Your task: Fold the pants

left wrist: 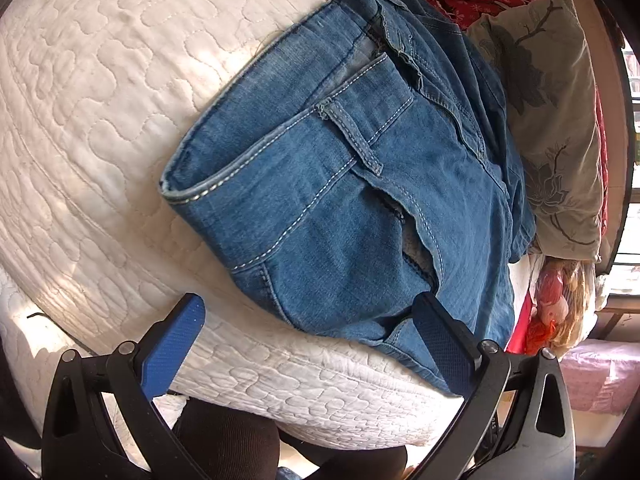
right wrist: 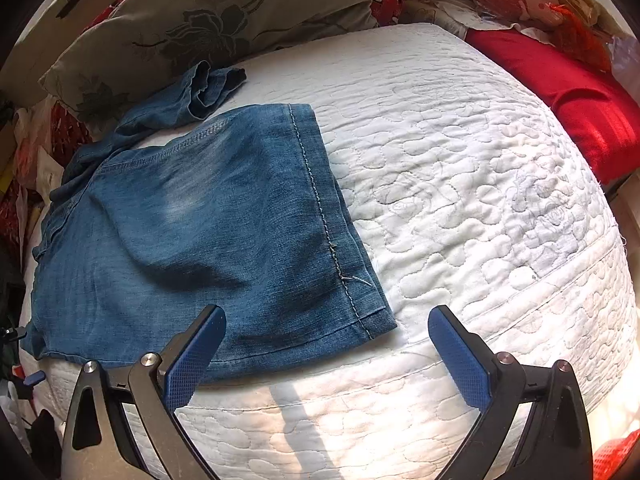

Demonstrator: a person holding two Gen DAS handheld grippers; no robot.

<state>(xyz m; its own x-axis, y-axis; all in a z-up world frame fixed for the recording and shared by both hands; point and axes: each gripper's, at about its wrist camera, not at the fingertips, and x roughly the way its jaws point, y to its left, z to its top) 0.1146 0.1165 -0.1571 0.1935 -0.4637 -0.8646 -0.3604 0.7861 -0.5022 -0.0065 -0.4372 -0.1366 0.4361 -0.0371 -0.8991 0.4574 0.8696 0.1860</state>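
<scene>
Blue denim pants (left wrist: 340,200) lie on a white quilted mattress (left wrist: 100,120). The left wrist view shows the waistband end, with belt loop and pocket, near the mattress's front edge. My left gripper (left wrist: 308,320) is open, empty, at the front edge; its right finger (left wrist: 440,344) is over the denim's lower corner. The right wrist view shows the leg end of the pants (right wrist: 200,220) with its stitched hem, and a second leg bunched behind. My right gripper (right wrist: 324,336) is open and empty, just in front of the hem corner.
A grey floral pillow (left wrist: 552,120) lies against the pants' far side, also in the right wrist view (right wrist: 208,28). A red cushion (right wrist: 568,100) and a doll (right wrist: 528,0) sit at the mattress's far right. Bare quilted mattress (right wrist: 460,200) spreads right of the hem.
</scene>
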